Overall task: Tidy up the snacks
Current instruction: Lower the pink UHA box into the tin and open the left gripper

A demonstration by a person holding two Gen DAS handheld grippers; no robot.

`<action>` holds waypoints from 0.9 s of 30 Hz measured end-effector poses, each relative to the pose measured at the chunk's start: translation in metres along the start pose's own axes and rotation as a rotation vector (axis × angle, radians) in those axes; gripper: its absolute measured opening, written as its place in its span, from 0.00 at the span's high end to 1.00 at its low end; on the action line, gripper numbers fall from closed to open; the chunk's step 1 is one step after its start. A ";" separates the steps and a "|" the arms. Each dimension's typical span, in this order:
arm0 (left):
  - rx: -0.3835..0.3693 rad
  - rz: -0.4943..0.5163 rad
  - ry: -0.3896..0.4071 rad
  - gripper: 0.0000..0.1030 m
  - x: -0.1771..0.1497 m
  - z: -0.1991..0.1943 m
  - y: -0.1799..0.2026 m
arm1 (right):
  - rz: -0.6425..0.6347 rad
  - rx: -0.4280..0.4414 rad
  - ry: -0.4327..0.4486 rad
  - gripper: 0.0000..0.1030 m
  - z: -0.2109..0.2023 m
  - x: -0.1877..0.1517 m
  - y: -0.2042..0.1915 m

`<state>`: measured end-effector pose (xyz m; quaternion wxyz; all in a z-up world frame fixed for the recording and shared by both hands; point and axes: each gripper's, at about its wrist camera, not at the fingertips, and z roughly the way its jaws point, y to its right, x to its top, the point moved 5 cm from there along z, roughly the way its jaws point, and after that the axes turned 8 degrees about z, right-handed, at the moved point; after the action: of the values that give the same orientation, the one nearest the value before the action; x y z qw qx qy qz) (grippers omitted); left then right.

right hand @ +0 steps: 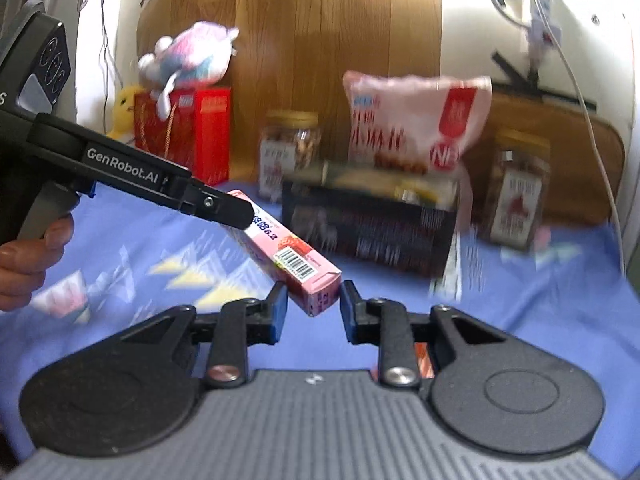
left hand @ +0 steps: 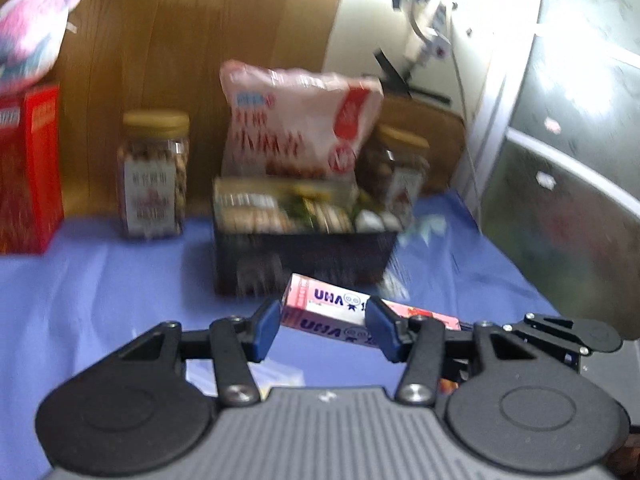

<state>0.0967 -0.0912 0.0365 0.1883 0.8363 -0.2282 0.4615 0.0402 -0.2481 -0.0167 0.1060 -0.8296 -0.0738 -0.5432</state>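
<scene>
Both my jaws grip the pink candy box (right hand: 280, 254), one at each end, lifting it toward the far black basket (right hand: 368, 236).

Backdrop: wooden panel (right hand: 320, 40) with vertical grain stands behind the tabletop, rounded at its upper corners. Cream wall (right hand: 500, 40) to its right, strongly overexposed near the top by bright light. Black tape strips and a white cable (right hand: 592, 120) run across that wall. A brown padded board (right hand: 580, 152) leans low against it. Tabletop covered in blue cloth (right hand: 160, 240) with a pale mountain print. Left wrist view: glazed panels in pale frames (left hand: 560, 140) at far right, blurred.
</scene>
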 end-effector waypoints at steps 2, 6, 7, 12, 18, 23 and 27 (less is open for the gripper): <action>0.017 -0.022 0.016 0.54 0.021 0.016 -0.009 | -0.012 -0.004 0.024 0.70 0.016 0.016 0.006; 0.029 -0.073 0.014 0.54 0.049 0.058 -0.028 | 0.004 -0.033 0.048 0.70 0.058 0.048 0.026; 0.032 -0.088 0.006 0.54 0.053 0.070 -0.031 | 0.023 -0.041 0.048 0.70 0.070 0.055 0.035; 0.063 -0.100 -0.049 0.55 0.060 0.123 -0.042 | 0.085 -0.084 0.047 0.70 0.113 0.076 0.064; 0.117 -0.075 -0.058 0.53 0.059 0.145 -0.040 | 0.048 -0.135 0.029 0.69 0.141 0.075 0.072; 0.134 -0.057 -0.046 0.53 0.059 0.128 -0.035 | 0.071 -0.124 0.057 0.69 0.127 0.077 0.075; 0.122 -0.060 -0.020 0.53 0.056 0.095 -0.029 | 0.168 -0.103 0.072 0.65 0.080 0.068 0.086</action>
<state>0.2045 -0.1290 0.0338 0.1485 0.8574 -0.1765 0.4602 0.1582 -0.3103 0.0062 0.1111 -0.8170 0.0279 -0.5651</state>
